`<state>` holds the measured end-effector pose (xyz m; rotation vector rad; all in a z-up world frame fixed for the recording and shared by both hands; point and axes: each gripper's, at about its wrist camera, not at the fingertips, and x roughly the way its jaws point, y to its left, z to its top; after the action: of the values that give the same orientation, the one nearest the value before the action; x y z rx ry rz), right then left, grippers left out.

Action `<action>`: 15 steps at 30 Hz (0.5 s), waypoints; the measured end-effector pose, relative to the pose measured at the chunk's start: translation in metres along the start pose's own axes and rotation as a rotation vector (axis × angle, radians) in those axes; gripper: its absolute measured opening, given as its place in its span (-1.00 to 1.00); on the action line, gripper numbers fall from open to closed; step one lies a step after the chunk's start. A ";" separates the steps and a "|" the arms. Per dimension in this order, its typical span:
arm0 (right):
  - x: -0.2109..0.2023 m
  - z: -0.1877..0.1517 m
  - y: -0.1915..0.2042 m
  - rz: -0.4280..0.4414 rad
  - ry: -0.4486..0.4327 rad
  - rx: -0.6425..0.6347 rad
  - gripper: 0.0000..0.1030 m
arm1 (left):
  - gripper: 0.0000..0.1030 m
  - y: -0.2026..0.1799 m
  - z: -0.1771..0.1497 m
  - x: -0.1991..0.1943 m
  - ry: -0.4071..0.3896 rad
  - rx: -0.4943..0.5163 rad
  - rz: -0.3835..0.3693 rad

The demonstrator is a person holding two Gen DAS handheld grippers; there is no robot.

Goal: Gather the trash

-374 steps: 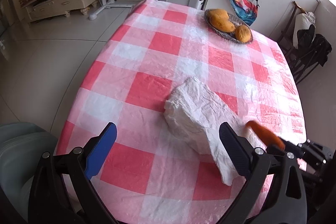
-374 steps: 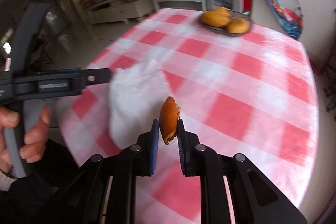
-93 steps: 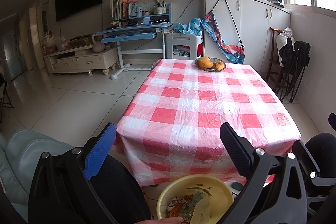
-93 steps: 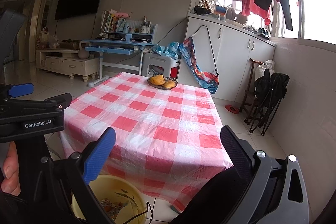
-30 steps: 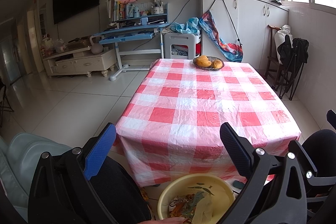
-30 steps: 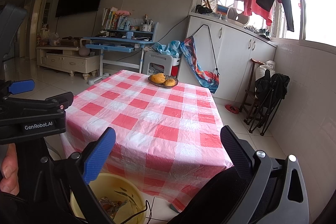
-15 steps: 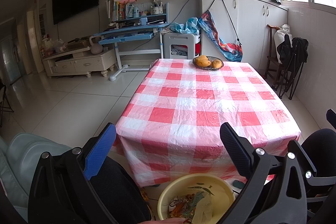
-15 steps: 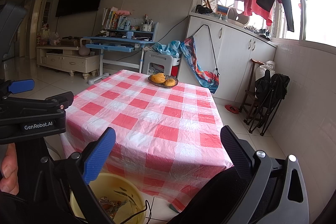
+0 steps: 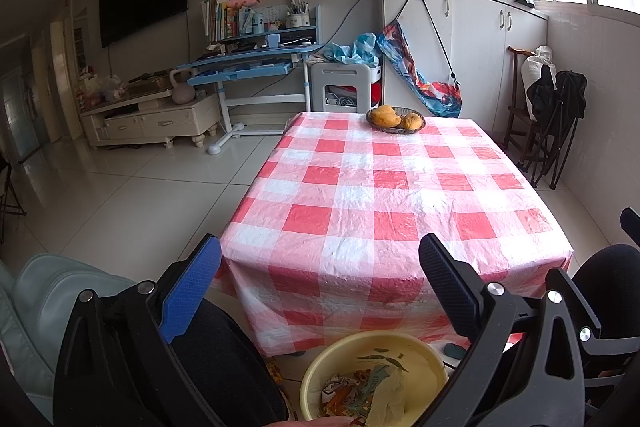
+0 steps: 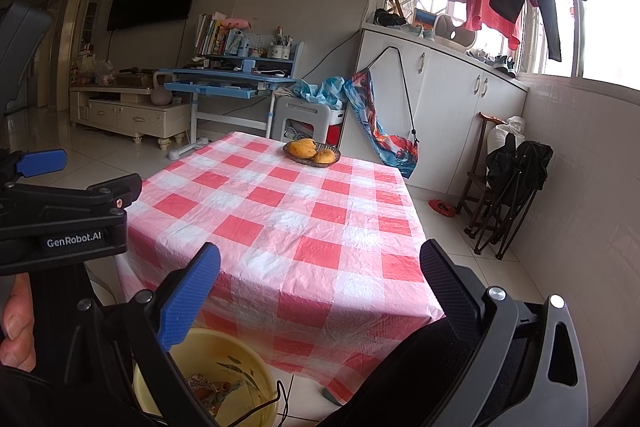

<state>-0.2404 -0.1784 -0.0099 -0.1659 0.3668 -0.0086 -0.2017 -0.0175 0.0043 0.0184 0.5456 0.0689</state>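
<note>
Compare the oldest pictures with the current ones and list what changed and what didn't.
The right gripper, earlier shut on an orange peel, has let it go and now stands open. The crumpled white tissue has gone from the checked tablecloth; scraps and a pale wad lie in the yellow basin on the floor. Both grippers pulled back from the table, the left gripper open as before. The fruit basket stayed at the far end.

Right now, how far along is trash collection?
Looks done: the checked tablecloth holds only the fruit basket; scraps sit in the yellow basin on the floor. In hand: nothing, left gripper and right gripper both open and empty. Left: no trash visible on the table.
</note>
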 end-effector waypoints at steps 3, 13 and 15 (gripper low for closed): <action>0.000 0.000 0.000 0.000 0.001 0.000 0.85 | 0.86 0.000 0.000 0.000 -0.001 -0.001 0.001; 0.001 -0.001 0.001 0.001 0.001 -0.001 0.85 | 0.86 0.000 0.000 0.000 -0.001 0.000 -0.001; 0.001 -0.001 0.001 0.001 0.002 -0.001 0.85 | 0.86 0.000 0.000 0.000 -0.001 0.000 0.000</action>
<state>-0.2401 -0.1779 -0.0108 -0.1672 0.3687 -0.0077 -0.2019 -0.0179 0.0046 0.0182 0.5450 0.0685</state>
